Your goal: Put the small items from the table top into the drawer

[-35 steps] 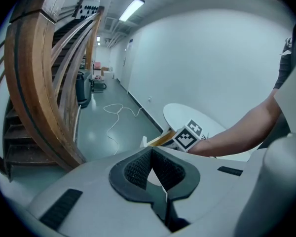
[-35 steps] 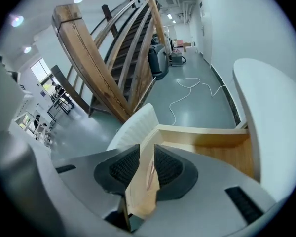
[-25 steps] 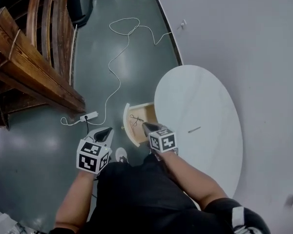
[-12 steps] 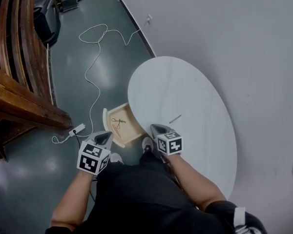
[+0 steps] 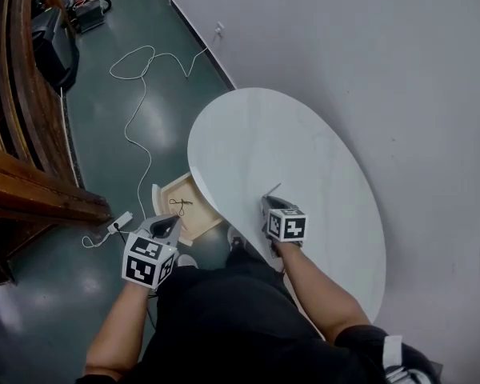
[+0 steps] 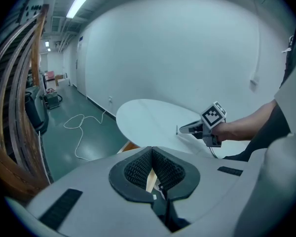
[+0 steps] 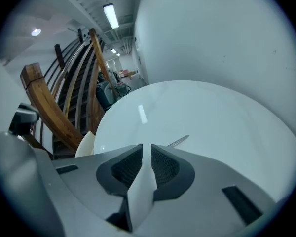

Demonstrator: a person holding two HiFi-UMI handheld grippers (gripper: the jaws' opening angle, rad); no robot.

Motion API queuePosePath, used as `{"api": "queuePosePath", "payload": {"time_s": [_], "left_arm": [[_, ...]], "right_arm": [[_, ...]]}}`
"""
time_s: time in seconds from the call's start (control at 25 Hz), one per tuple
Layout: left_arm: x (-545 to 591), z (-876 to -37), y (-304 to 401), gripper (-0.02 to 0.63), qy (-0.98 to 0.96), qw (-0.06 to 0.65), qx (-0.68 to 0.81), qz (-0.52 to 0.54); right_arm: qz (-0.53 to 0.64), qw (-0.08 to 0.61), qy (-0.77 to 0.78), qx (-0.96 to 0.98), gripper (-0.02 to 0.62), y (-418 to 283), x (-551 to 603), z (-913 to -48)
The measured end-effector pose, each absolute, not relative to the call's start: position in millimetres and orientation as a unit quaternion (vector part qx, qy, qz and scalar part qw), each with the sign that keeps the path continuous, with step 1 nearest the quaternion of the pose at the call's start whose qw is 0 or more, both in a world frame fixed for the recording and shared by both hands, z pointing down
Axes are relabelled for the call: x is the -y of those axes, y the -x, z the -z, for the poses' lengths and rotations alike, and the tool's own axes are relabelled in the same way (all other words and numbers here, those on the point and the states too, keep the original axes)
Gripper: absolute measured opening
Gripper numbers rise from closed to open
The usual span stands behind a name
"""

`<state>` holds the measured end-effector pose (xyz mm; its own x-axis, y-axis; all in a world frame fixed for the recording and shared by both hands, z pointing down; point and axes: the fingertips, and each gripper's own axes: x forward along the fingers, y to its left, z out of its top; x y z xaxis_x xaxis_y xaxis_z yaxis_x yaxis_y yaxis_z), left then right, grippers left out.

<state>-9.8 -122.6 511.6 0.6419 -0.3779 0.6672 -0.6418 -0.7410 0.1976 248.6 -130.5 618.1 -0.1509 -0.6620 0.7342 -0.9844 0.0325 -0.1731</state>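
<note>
- While the right tongs (image 5: 267, 201) stand barely parted and empty, having just been opening, the pin (image 7: 178, 141) lies on the table (image 5: 320, 158) just beyond their tips.
- Its length slants away from them, rightward.
- Left tongs (image 5: 167, 223) are closed, empty.

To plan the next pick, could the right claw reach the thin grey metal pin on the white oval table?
Probably yes: the thin grey metal pin lies just ahead of the right claw on the white oval table, with nothing between them. Its empty jaws have just been opening.
</note>
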Motion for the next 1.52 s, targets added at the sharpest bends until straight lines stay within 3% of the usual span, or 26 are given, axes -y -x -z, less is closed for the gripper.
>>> {"api": "queuePosePath", "payload": {"time_s": [0.16,0.48,0.68,0.96,1.52], "left_arm": [[128,-510,19,0.014,-0.874,0.216,0.308,-0.309],[122,-510,28,0.014,-0.865,0.227,0.323,-0.308],[117,-514,29,0.014,-0.863,0.235,0.324,-0.308],[118,-514,28,0.014,-0.865,0.236,0.321,-0.304],[124,-513,28,0.014,-0.869,0.236,0.319,-0.295]], "right_arm": [[-0.372,0.203,-0.63,0.65,0.157,-264,137,-626],[-0.38,0.229,-0.653,0.613,0.187,-266,146,-645],[-0.371,0.238,-0.655,0.614,0.176,-268,142,-647],[-0.37,0.252,-0.668,0.594,0.054,-284,135,-648],[-0.378,0.216,-0.638,0.635,0.035,-268,129,-637]]}}
